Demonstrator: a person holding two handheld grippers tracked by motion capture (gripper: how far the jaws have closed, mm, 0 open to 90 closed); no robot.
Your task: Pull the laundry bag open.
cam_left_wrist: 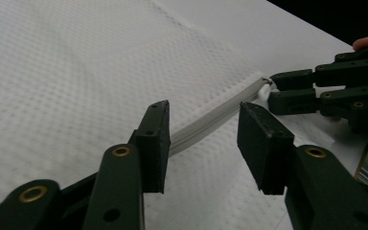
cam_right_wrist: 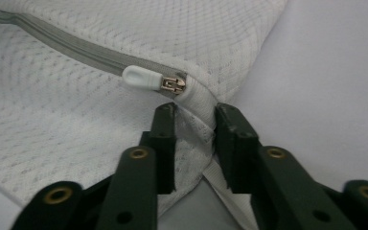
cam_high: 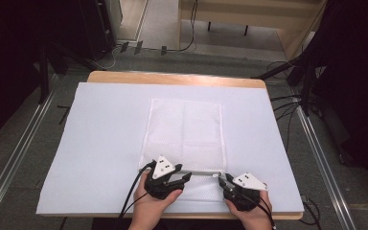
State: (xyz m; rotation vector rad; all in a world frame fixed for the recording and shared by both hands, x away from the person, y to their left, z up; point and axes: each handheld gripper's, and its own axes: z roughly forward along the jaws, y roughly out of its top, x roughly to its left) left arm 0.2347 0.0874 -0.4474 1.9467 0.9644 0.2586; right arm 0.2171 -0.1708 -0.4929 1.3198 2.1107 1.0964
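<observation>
Flat on the white surface (cam_high: 100,143): a white mesh laundry bag (cam_high: 184,129), zipper (cam_left_wrist: 211,120) shut along its near edge, contents not discernible. Left gripper (cam_left_wrist: 203,139) wide open above the zipper, holding nothing. Right gripper (cam_right_wrist: 195,143) nearly closed, pinching the bag's corner fabric just beside the zipper pull (cam_right_wrist: 141,77).

Table (cam_high: 124,78): wooden, covered by a white sheet (cam_high: 100,143); white mesh bag (cam_high: 184,129) flat at centre, zip (cam_high: 201,173) along its near edge; left claw (cam_high: 184,178) at the zip's left part, jaws apart; right claw (cam_high: 222,179) at the zip's right end, at the bag's corner; a hand (cam_high: 148,206) behind each; cables on the floor beyond.
</observation>
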